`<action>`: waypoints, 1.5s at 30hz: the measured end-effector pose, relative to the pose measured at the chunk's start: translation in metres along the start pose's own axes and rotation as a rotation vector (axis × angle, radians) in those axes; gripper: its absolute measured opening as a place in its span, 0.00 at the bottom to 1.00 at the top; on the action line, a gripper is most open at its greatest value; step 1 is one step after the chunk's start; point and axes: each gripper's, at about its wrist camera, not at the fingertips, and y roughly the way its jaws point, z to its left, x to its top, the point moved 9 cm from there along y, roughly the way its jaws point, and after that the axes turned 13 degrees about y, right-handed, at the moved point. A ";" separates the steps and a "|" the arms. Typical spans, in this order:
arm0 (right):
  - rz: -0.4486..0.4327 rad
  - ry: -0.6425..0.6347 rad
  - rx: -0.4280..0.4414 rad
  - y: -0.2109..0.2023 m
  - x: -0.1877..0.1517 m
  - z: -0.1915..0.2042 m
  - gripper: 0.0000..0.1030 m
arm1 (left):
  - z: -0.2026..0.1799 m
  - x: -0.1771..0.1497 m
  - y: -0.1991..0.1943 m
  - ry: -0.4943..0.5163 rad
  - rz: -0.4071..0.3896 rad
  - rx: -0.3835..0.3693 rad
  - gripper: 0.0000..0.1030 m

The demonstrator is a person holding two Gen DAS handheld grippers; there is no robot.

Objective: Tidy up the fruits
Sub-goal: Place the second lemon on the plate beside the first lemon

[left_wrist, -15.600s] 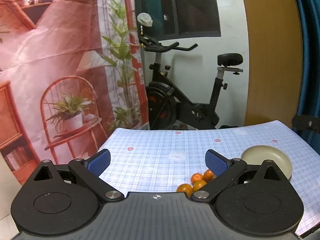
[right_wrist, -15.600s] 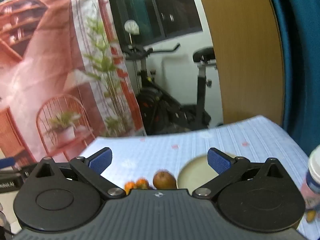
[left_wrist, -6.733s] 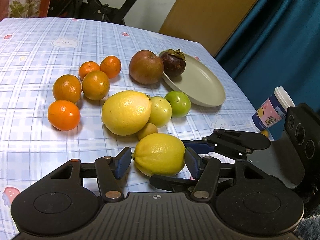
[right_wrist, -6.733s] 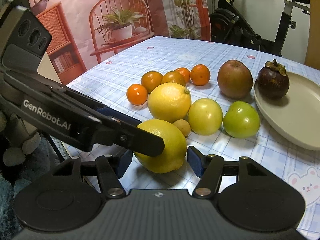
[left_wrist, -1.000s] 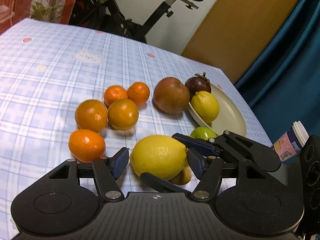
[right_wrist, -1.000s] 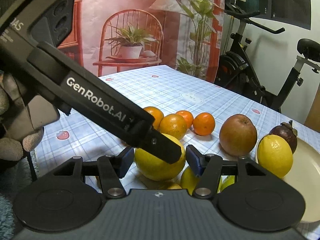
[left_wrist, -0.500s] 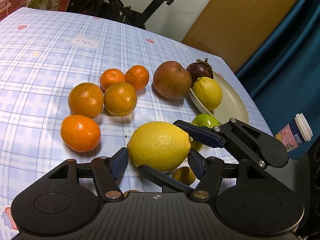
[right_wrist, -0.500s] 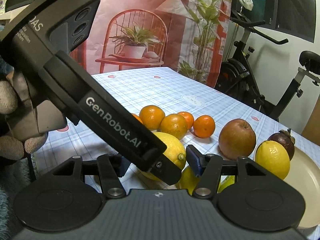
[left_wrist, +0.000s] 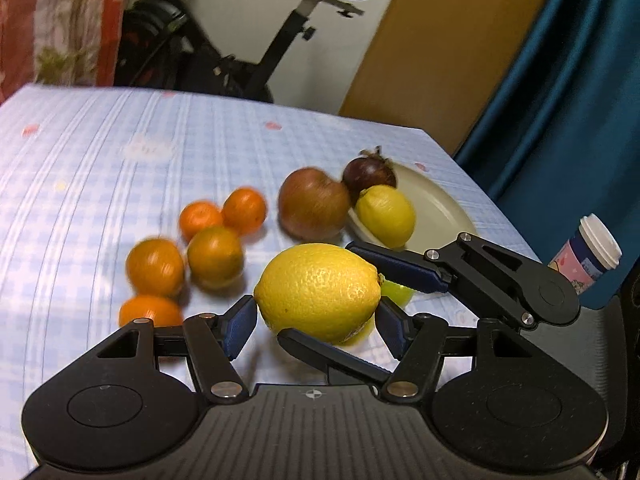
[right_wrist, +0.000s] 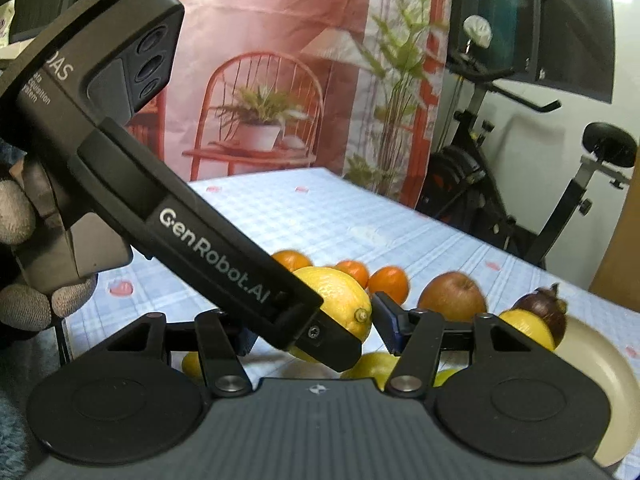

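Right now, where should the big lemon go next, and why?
Probably carry it over to the plate. Both tools, left and right, are shut on the lemon, and it looks lifted off the table. A smaller lemon and a dark fruit already sit there, with bare room behind them.

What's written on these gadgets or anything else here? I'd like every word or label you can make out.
"GenRobot.AI": white letters along the arm of the left gripper, seen from the right wrist.
"DAS", its start cut off: on that gripper's camera head; the smaller lines under it are too small to read.
Paper cup: cartoon print, no words legible.
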 end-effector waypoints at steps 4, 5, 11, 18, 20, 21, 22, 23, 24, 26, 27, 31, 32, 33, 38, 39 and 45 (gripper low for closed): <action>-0.045 0.040 -0.036 -0.008 0.010 -0.011 0.58 | -0.015 0.021 0.007 0.059 0.007 -0.009 0.66; -0.056 0.056 -0.046 -0.011 0.012 -0.016 0.58 | -0.019 0.026 0.010 0.073 0.011 -0.014 0.66; -0.111 0.170 -0.121 -0.029 0.022 -0.053 0.58 | -0.053 0.055 0.035 0.146 0.035 -0.057 0.66; -0.118 0.301 -0.239 -0.053 0.020 -0.104 0.58 | -0.090 0.065 0.073 0.176 0.092 -0.114 0.66; -0.108 0.336 -0.269 -0.056 0.017 -0.118 0.58 | -0.096 0.065 0.087 0.174 0.114 -0.118 0.66; -0.101 0.356 -0.281 -0.057 0.014 -0.124 0.58 | -0.099 0.063 0.094 0.176 0.128 -0.115 0.66; -0.091 0.375 -0.291 -0.057 0.011 -0.129 0.58 | -0.102 0.061 0.100 0.180 0.141 -0.111 0.66; -0.079 0.395 -0.299 -0.057 0.008 -0.134 0.58 | -0.106 0.059 0.105 0.182 0.148 -0.105 0.66; -0.069 0.411 -0.304 -0.056 0.005 -0.138 0.58 | -0.108 0.059 0.109 0.188 0.155 -0.100 0.66; -0.059 0.436 -0.308 -0.056 0.001 -0.144 0.58 | -0.108 0.055 0.115 0.189 0.171 -0.094 0.66; -0.049 0.446 -0.308 -0.056 -0.002 -0.143 0.58 | -0.108 0.053 0.116 0.190 0.178 -0.091 0.66; -0.033 0.480 -0.293 -0.053 -0.008 -0.148 0.58 | -0.108 0.051 0.118 0.206 0.184 -0.074 0.66; -0.034 0.482 -0.291 -0.054 -0.008 -0.148 0.58 | -0.107 0.050 0.119 0.215 0.188 -0.065 0.66; -0.033 0.485 -0.287 -0.053 -0.008 -0.148 0.58 | -0.103 0.051 0.119 0.225 0.193 -0.056 0.66; -0.020 0.498 -0.264 -0.043 -0.011 -0.148 0.58 | -0.095 0.051 0.121 0.236 0.210 -0.030 0.66; -0.018 0.499 -0.260 -0.042 -0.011 -0.148 0.58 | -0.093 0.051 0.123 0.237 0.211 -0.028 0.66; -0.004 0.507 -0.237 -0.038 -0.012 -0.147 0.58 | -0.087 0.053 0.128 0.277 0.215 0.010 0.66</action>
